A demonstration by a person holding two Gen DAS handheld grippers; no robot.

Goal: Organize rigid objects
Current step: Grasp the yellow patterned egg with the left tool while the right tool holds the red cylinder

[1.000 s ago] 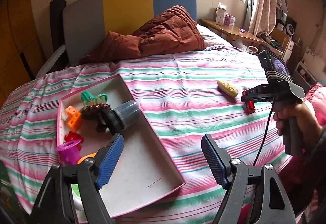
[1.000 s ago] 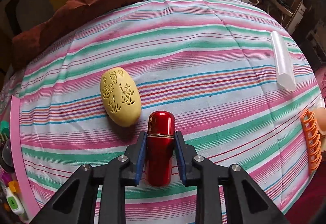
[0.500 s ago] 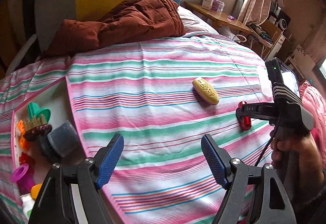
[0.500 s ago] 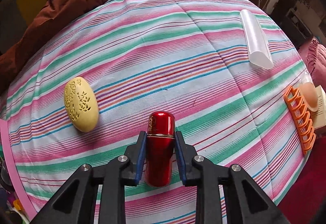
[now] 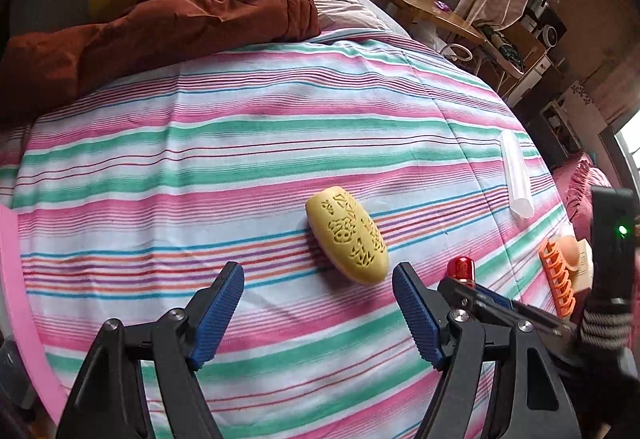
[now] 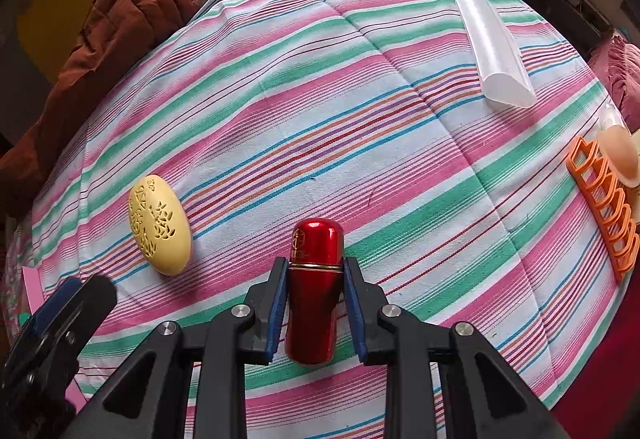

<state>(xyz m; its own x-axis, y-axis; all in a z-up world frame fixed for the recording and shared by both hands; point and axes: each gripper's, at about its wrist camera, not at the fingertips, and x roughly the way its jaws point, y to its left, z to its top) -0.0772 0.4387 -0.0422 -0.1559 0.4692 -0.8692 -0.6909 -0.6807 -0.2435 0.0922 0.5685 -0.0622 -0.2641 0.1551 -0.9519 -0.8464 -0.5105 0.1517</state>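
My right gripper (image 6: 315, 303) is clamped around the glossy red metal capsule-shaped bottle (image 6: 315, 291) at lower centre; it looks rigid, light and slick, so mid-body suits. My left gripper (image 5: 318, 313), jaws wide and holding nothing after narrowing slightly, now faces the pale yellow perforated plastic egg-shaped case (image 5: 348, 237) mid-frame; a second ago it overlooked the pink tray.

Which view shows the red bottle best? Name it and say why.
The right wrist view: the red bottle fills the middle, clamped between the right gripper pads. The left wrist view shows only its cap, behind the left gripper's arm.
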